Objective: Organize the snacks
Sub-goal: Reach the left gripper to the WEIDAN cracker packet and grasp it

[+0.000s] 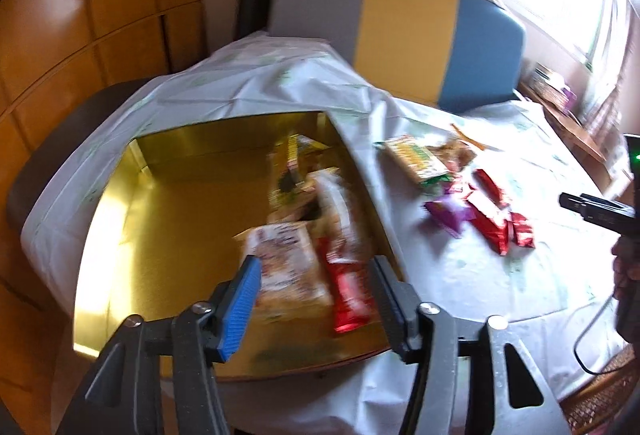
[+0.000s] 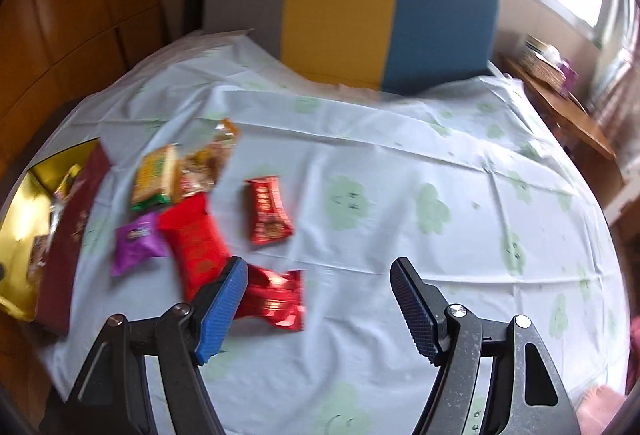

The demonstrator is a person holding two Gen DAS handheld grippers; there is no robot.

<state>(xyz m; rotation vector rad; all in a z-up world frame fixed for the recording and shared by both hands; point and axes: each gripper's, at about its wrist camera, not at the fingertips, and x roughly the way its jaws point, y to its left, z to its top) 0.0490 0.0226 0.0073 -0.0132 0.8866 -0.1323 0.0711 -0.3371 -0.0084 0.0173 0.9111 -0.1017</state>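
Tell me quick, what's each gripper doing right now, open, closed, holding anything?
Left gripper: open, holding nothing, above the snacks in the gold box.
Right gripper: open, empty, over the tablecloth beside a red packet.

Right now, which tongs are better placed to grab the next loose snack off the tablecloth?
Right. The right tongs are open above the tablecloth, with a red packet just left of their gap. The left tongs are open over the gold box, away from the loose snacks.
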